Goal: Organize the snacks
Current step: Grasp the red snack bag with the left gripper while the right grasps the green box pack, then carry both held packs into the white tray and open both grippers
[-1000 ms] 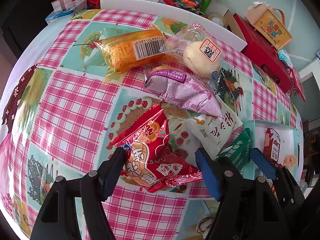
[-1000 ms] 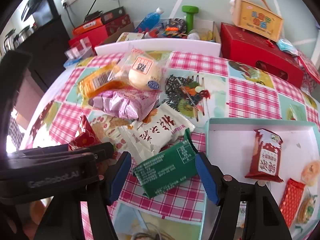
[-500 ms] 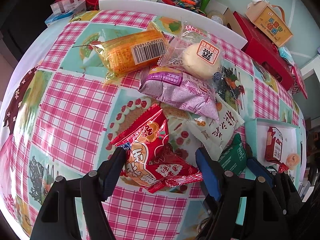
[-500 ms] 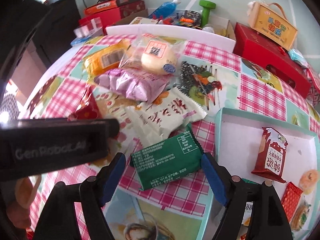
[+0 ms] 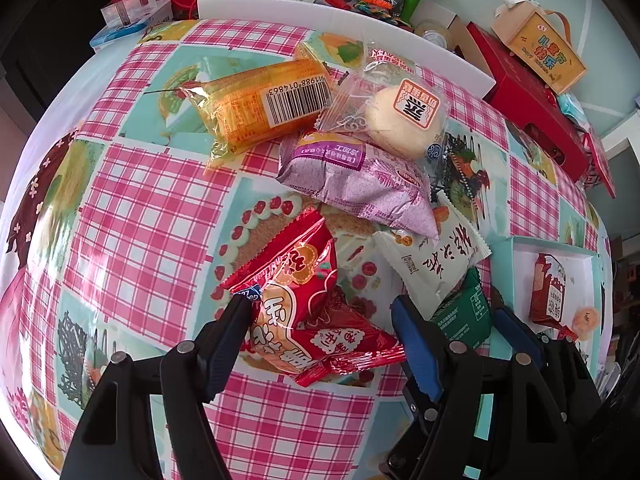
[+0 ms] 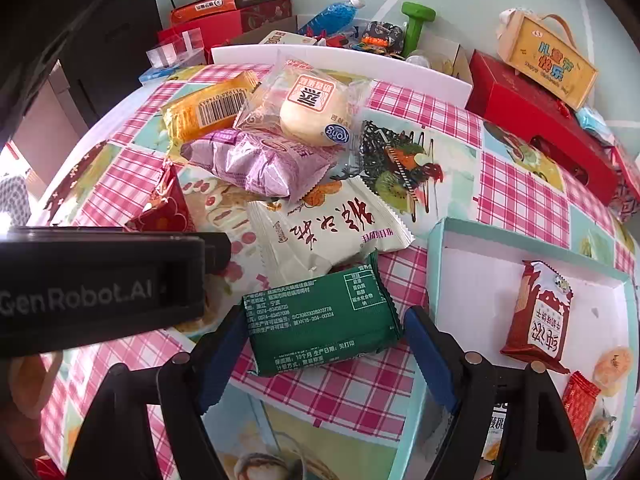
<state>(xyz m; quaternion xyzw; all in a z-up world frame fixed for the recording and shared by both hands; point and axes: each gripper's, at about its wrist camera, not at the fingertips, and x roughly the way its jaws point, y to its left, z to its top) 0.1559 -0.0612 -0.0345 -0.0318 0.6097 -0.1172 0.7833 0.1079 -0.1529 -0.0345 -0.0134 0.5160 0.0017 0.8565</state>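
Snack packets lie in a pile on the checked tablecloth: orange (image 5: 264, 104), a clear-wrapped bun (image 5: 404, 120), purple (image 5: 360, 184) and white (image 5: 432, 260). My left gripper (image 5: 320, 320) is open, its jaws on either side of the red packet (image 5: 308, 312). My right gripper (image 6: 324, 336) is open, its jaws on either side of the green packet (image 6: 320, 316). The teal-rimmed white tray (image 6: 472, 280) at the right holds a dark red packet (image 6: 540, 320) and several small snacks.
A white board (image 6: 340, 60) stands along the table's far edge. Behind it are red boxes (image 6: 536, 112), a yellow gift box (image 6: 548, 60), a green dumbbell (image 6: 416, 24) and a blue bottle (image 6: 332, 20). The left gripper's black body (image 6: 100, 288) fills the right wrist view's left side.
The right gripper has moved forward, so the green packet now lies between its jaws. The left gripper has hardly moved around the red packet.
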